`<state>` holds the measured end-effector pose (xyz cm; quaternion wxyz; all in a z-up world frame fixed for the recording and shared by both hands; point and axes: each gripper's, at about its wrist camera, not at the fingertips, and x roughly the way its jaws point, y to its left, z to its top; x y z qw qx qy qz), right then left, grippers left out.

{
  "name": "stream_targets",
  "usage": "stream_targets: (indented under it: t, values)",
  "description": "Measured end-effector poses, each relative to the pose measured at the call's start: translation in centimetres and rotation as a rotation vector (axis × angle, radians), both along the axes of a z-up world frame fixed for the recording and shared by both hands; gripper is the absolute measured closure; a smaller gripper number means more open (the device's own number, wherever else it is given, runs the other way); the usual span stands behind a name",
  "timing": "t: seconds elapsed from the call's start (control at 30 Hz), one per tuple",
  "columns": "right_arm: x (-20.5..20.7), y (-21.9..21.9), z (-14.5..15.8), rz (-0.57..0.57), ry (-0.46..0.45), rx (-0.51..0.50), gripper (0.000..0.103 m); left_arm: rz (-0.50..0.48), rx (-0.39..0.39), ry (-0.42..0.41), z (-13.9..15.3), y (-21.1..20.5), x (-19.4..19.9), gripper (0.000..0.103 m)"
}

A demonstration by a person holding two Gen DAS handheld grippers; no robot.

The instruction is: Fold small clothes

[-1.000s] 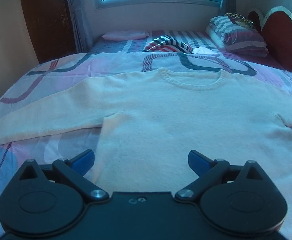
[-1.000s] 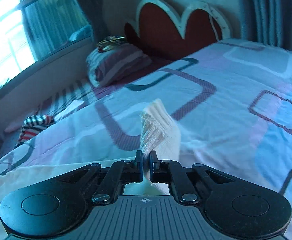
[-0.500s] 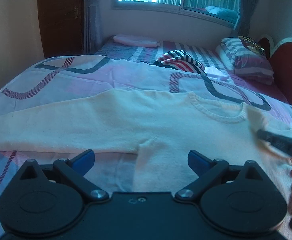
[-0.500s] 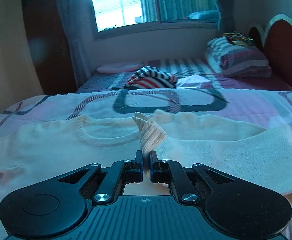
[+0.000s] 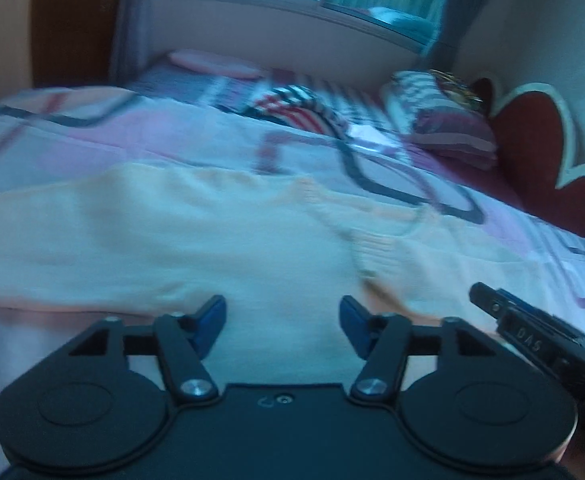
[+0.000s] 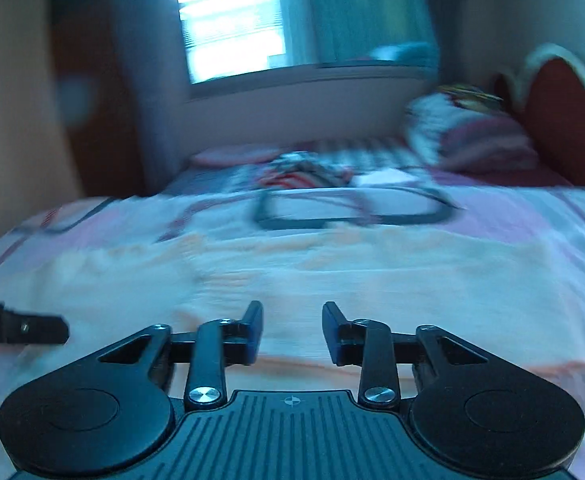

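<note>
A cream knitted sweater (image 5: 172, 240) lies flat on the patterned bedspread (image 5: 132, 136), neckline away from me. Its right sleeve is folded across the chest, and the ribbed cuff (image 5: 372, 252) rests loose near the collar. My left gripper (image 5: 283, 314) hovers over the body next to the left armpit. Its jaws are closing, with only flat fabric below them and nothing pinched. My right gripper (image 6: 292, 316) is above the folded sweater (image 6: 332, 264). Its jaws are opening and the gap between the pads is bare. Both views are blurred.
A striped garment (image 5: 296, 108) and a pink folded item (image 5: 212, 64) lie further up the bed. Striped pillows (image 5: 444, 124) lean at a red heart-shaped headboard (image 5: 540, 152) on the right. A dark wooden door (image 5: 72, 20) stands at the left, a window behind.
My right gripper carried the sleeve cuff across onto the chest, then parted its jaws and let it go. My left gripper shifted left along the sweater and its jaws narrowed.
</note>
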<state>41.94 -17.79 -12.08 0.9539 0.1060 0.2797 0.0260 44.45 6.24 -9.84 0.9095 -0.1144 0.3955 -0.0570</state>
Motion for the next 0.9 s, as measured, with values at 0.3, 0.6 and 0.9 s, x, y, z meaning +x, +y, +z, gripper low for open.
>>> stream_targets:
  t: [0.3, 0.6, 0.9]
  values:
    - [-1.1, -16.0, 0.2, -0.420, 0.072, 0.168, 0.071, -0.067, -0.071, 0.089, -3.5, -6.3, 5.4, 0.080]
    - [-3.6, -18.2, 0.2, -0.412, 0.089, 0.203, 0.071, -0.034, -0.017, -0.094, -0.1, -4.0, 3.6, 0.101]
    - [-2.1, -14.1, 0.0, -0.257, 0.085, 0.206, 0.075, 0.086, 0.038, -0.100, 0.4, 2.6, 2.0, 0.101]
